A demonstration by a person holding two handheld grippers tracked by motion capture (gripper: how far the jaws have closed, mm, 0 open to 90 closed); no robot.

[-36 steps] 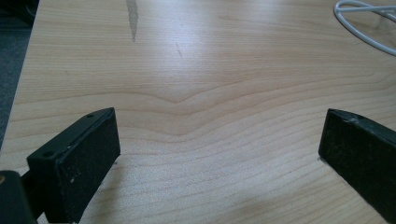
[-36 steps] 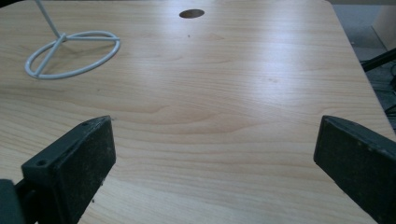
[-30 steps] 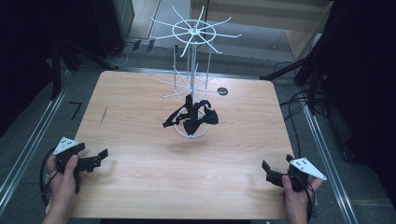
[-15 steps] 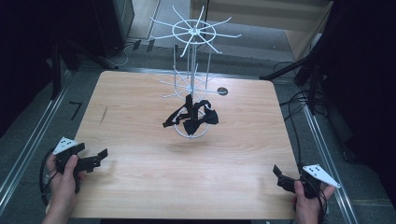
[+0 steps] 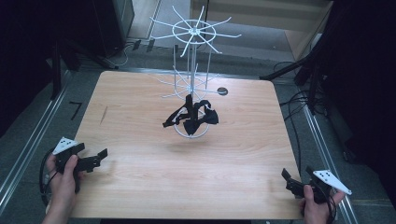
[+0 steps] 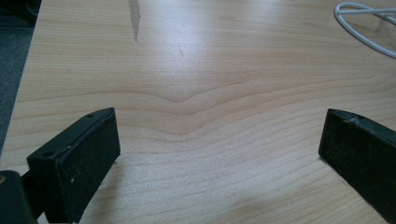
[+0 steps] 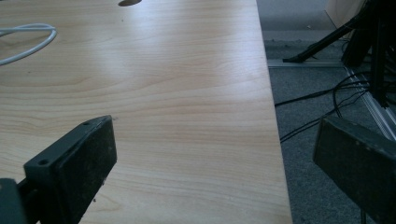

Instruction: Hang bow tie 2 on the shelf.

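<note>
A white wire rack (image 5: 191,32) stands in the middle of the wooden table (image 5: 243,154), with spokes at its top and a ring base (image 5: 204,133). Black fabric pieces (image 5: 194,116) hang low on it, just above the base. My left gripper (image 5: 91,152) is open near the table's front left edge, held in a hand. In the left gripper view its jaws stand wide apart (image 6: 217,140) over bare wood, the rack's base ring (image 6: 364,28) far off. My right gripper (image 5: 297,174) is open at the front right corner; its jaws (image 7: 215,149) straddle the table's right edge.
A small dark disc (image 5: 222,91) lies on the table behind the rack, also at the top of the right gripper view (image 7: 130,2). Cables (image 7: 317,112) and black stand legs (image 7: 327,44) lie on the floor right of the table. Metal rails run along both sides.
My right gripper has drawn back and to the right, toward the table's front right corner. The left gripper and the rack have not moved.
</note>
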